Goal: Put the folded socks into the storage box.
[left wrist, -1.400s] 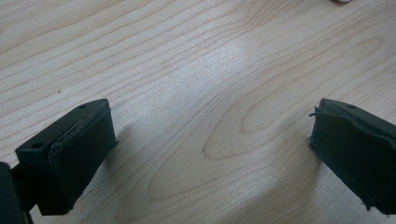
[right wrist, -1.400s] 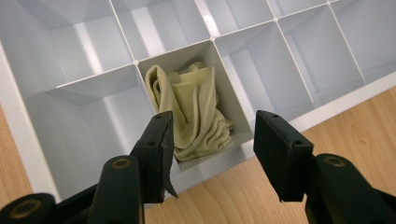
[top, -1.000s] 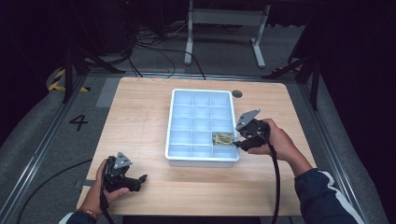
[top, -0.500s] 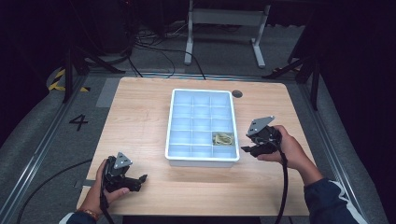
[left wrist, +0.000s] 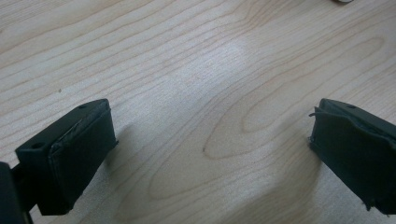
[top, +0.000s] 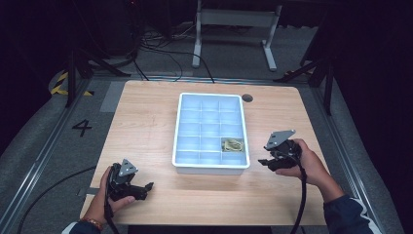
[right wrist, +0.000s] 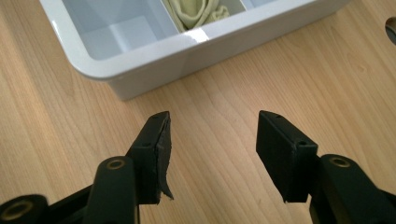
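Pale rubber bands (top: 233, 145) lie in the white tray's (top: 210, 168) near-right compartment, so I judge the drop done and hold my right gripper (top: 267, 161) empty, jaws apart, just off the tray's right edge over bare wood, my left gripper (top: 142, 187) open near the front edge.

I count 1 white tray (top: 210, 167) w/ 15 compartments, 1 bundle of rubber bands (top: 233, 145), and my 2 grippers: left (top: 146, 187), right (top: 263, 162).
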`<state>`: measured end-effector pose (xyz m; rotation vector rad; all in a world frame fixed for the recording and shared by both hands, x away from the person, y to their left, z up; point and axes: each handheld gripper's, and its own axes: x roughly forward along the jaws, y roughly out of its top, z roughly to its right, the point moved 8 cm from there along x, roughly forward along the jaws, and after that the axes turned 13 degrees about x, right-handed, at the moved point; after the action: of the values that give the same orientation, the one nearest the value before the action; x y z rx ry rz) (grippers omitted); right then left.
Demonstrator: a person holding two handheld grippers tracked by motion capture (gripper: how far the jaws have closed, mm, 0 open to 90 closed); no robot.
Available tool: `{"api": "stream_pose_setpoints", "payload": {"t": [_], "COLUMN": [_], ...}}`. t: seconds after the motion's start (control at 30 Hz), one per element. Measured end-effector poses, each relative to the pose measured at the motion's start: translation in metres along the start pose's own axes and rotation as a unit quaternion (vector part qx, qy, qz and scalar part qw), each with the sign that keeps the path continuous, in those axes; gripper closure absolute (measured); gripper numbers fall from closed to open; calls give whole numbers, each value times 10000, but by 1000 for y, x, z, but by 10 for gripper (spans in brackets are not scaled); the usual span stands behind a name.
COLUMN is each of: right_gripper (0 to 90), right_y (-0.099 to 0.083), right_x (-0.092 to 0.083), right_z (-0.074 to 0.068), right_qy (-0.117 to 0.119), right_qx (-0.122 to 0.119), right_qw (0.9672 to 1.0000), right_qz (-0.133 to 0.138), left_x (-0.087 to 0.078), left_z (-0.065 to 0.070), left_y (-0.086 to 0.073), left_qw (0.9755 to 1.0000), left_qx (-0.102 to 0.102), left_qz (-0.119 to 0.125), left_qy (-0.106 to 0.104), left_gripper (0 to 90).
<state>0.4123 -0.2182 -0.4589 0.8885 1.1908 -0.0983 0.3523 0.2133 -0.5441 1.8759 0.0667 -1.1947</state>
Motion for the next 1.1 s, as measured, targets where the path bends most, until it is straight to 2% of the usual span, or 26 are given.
{"api": "stream_pose_setpoints", "payload": {"t": [0.5,0.6,0.67,1.1], "right_gripper": [450,445,439,408], "right_y": [-37,-45,-50,-81], "right_x": [7,8,10,14], "right_z": [2,1,3,5], "right_qy": [48,69,-2,121], "right_qx": [206,314,330,654], "right_qw": [9998,9995,9994,9976], "right_qz": [2,56,80,182], "left_x": [0,0,-1,-1], "left_z": [0,0,0,0], "left_y": [0,0,0,-1], "left_qw": [10000,10000,10000,10000], "left_qx": [-4,-9,-8,-28], "left_qz": [0,-9,-43,-46], "left_qy": [1,15,25,28], "left_gripper": [2,2,2,2]}}
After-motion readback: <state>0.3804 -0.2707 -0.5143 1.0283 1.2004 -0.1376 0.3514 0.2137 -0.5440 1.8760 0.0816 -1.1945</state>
